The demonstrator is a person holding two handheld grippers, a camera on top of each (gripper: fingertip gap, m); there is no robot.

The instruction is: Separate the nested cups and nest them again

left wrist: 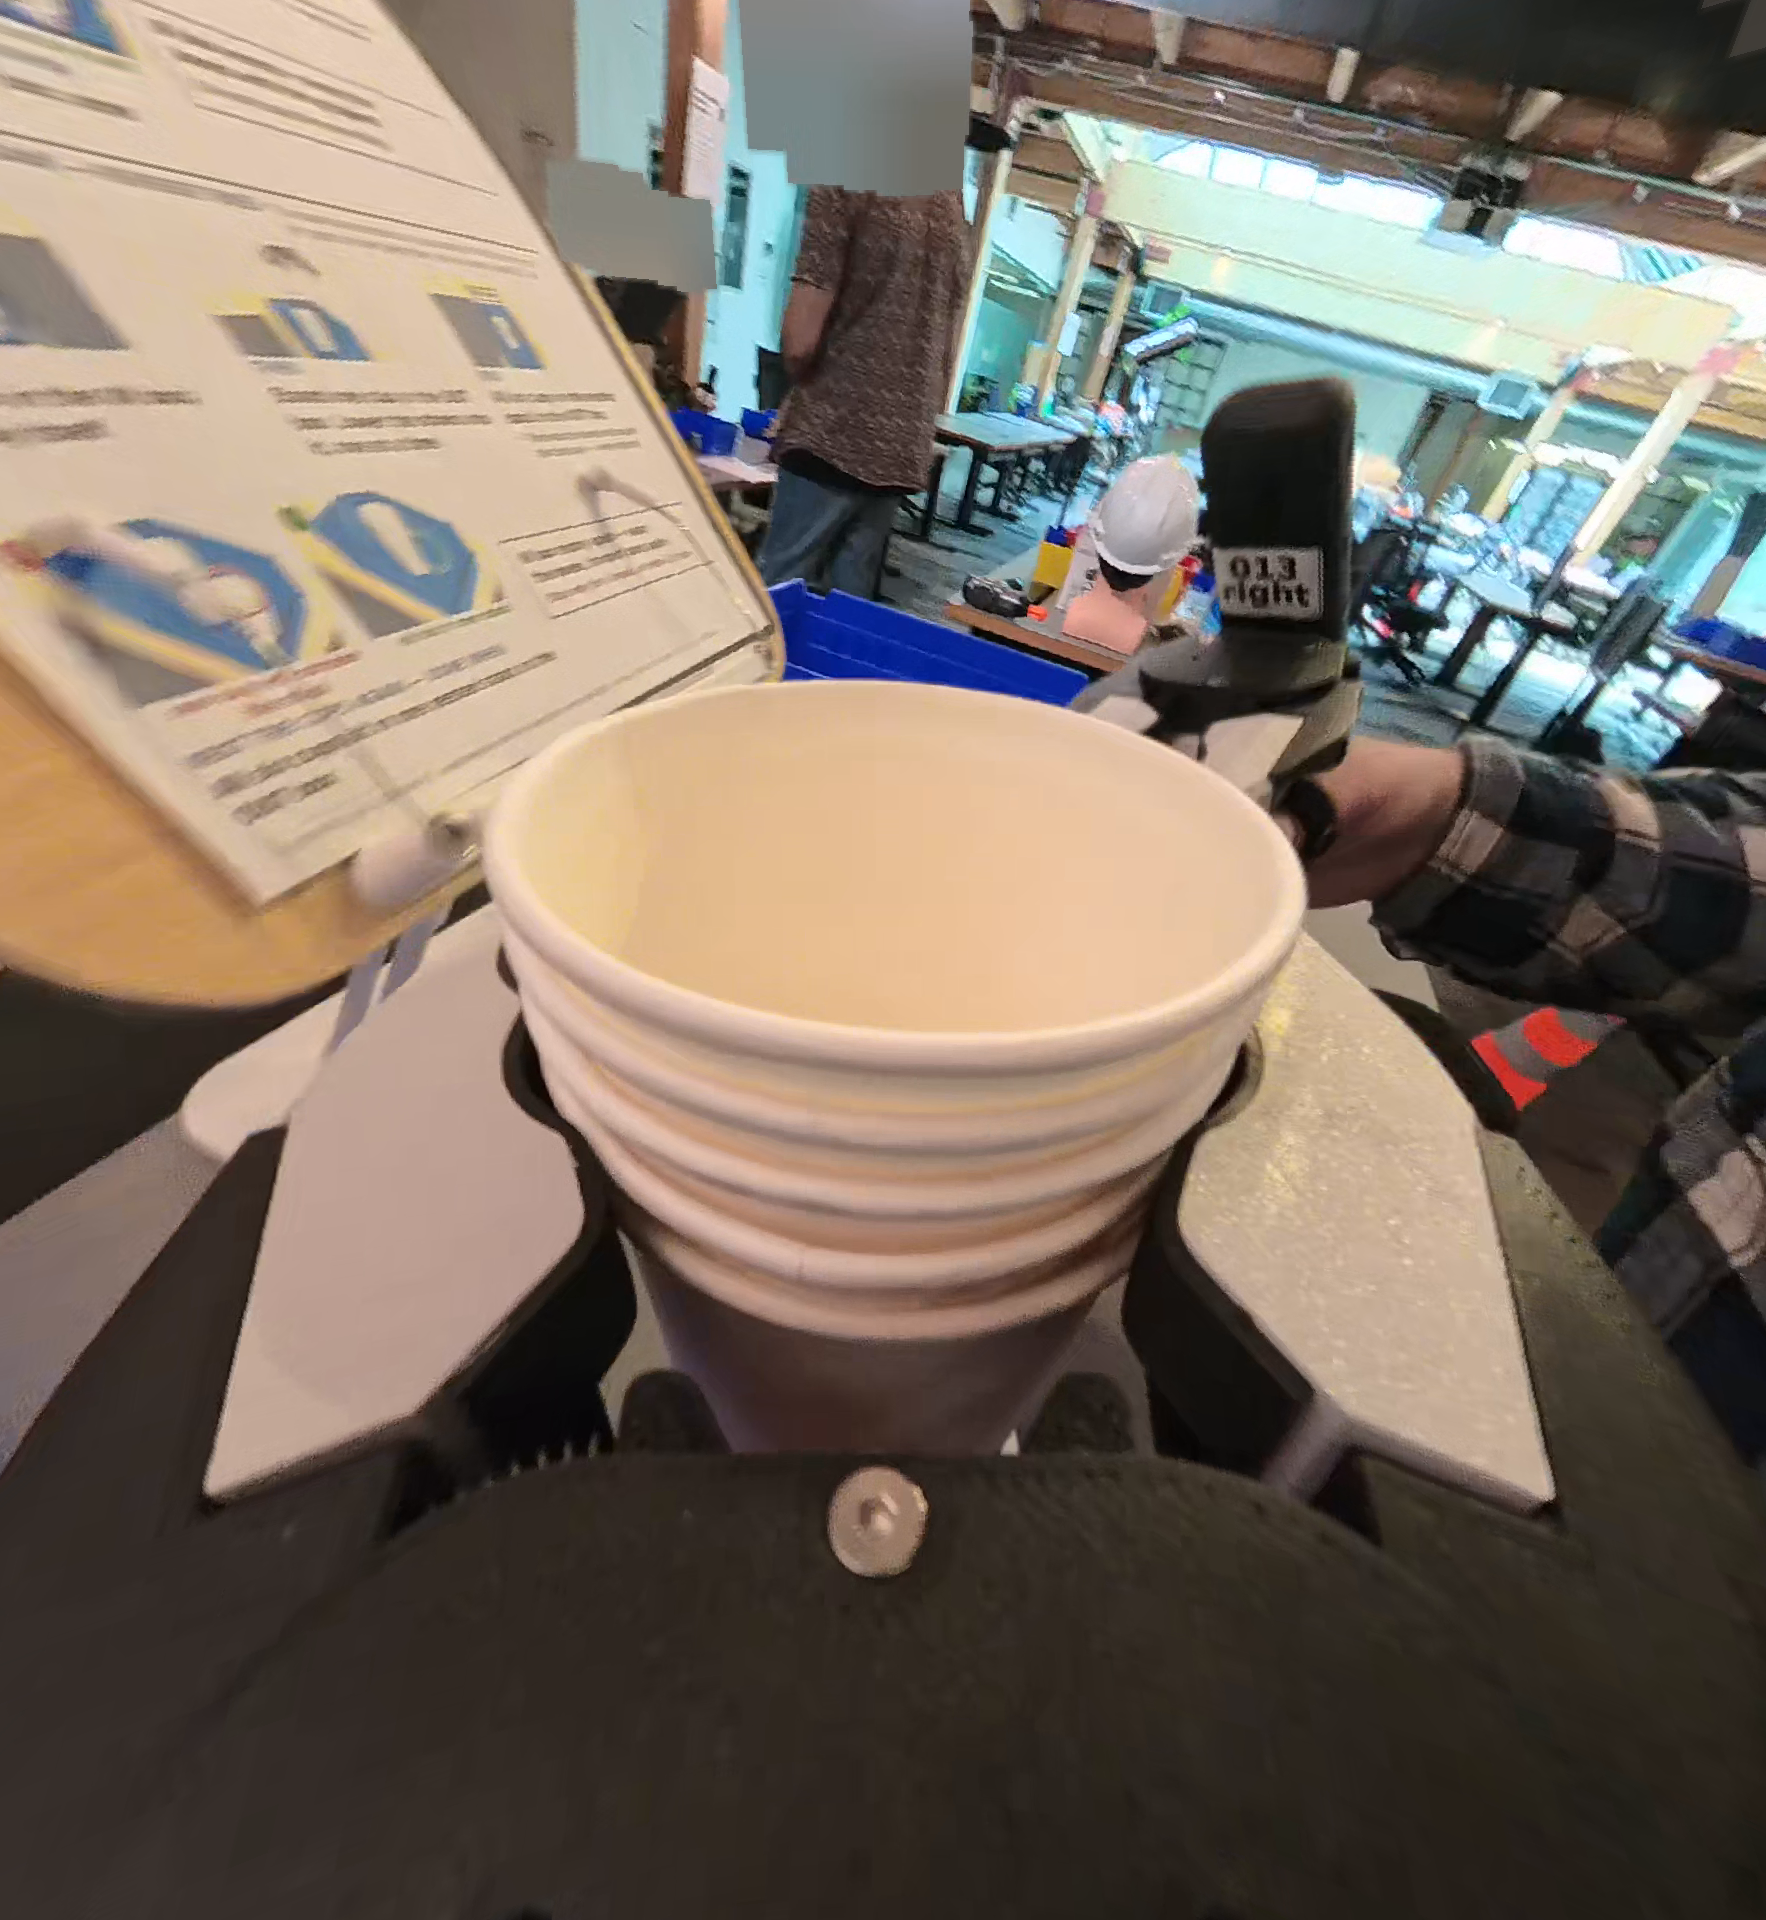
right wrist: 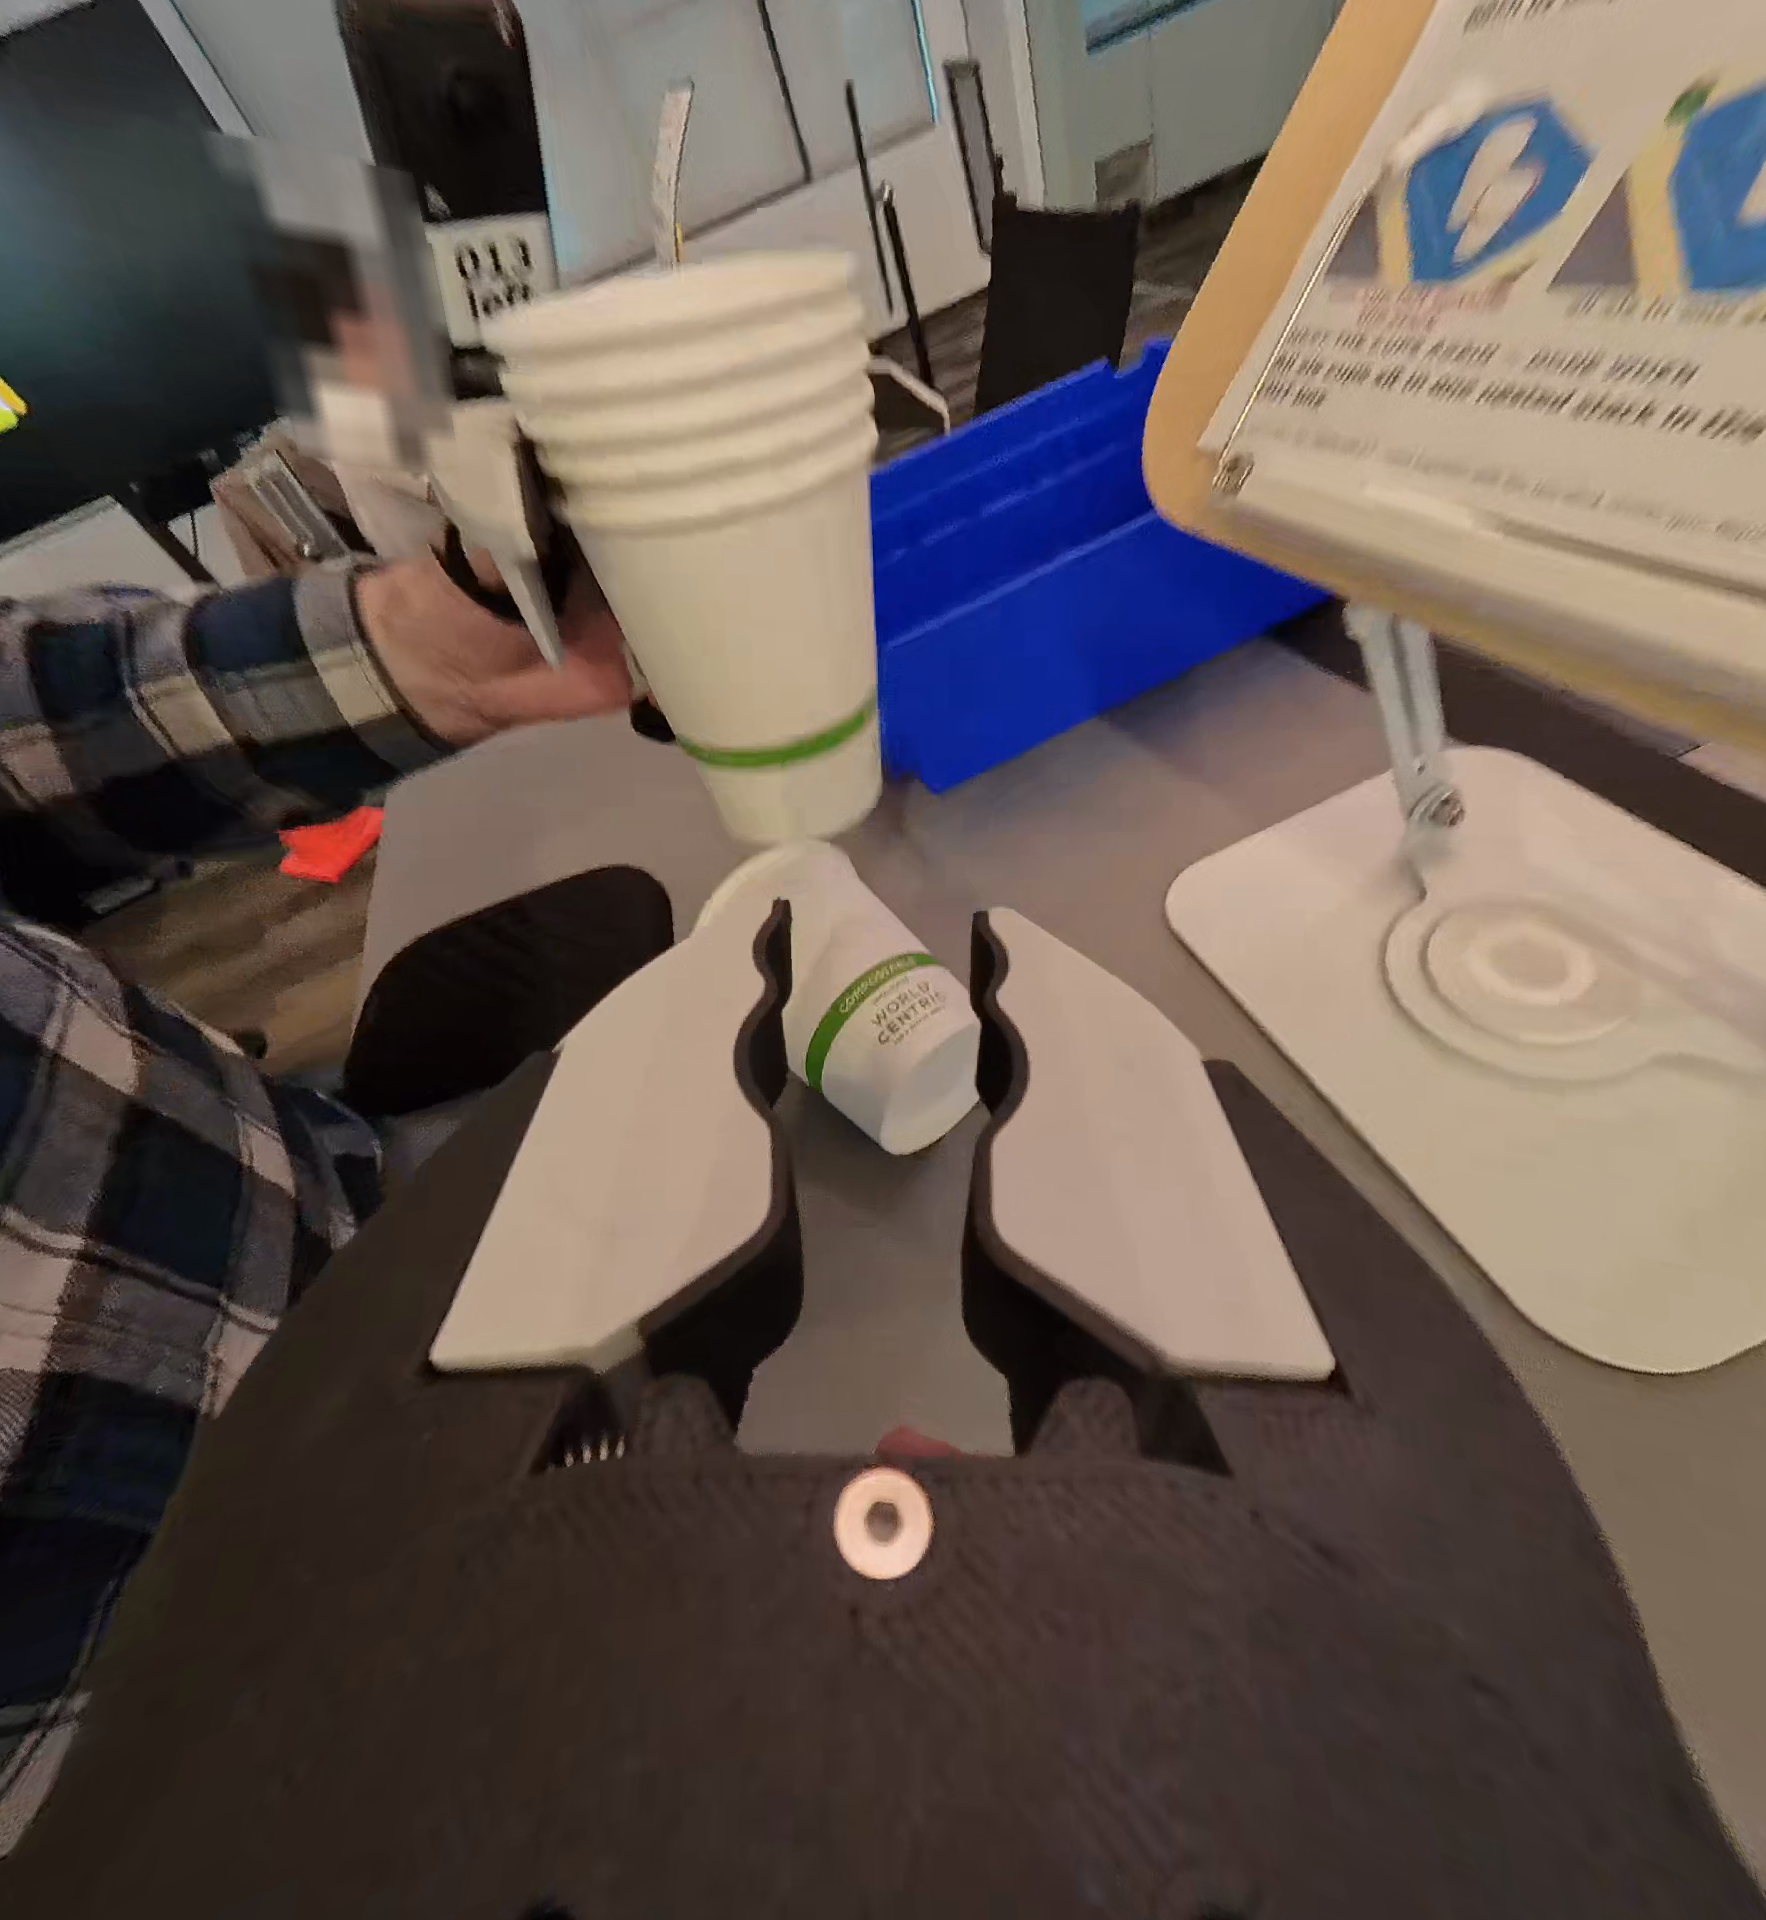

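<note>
My left gripper (left wrist: pixel 884 1039) is shut on a stack of several nested white paper cups (left wrist: pixel 889 935), gripping it below the rims with the mouth facing the camera. The right wrist view shows that stack (right wrist: pixel 713 499) held tilted above the grey table (right wrist: pixel 1066 831), the outer cup showing a green band. My right gripper (right wrist: pixel 879 925) is open, low over the table. A single white cup with a green band (right wrist: pixel 879 1018) lies on its side on the table under and between its fingertips, rim pointing away; the pads do not press on it. The right gripper's body (left wrist: pixel 1274 540) shows behind the stack.
A blue bin (right wrist: pixel 1045 582) stands on the table behind the cups. An instruction board (right wrist: pixel 1533 312) on a white stand base (right wrist: pixel 1481 1091) fills the right side and also shows in the left wrist view (left wrist: pixel 235 416). A black rounded object (right wrist: pixel 505 977) sits left of the fingers. A person (left wrist: pixel 879 364) stands far back.
</note>
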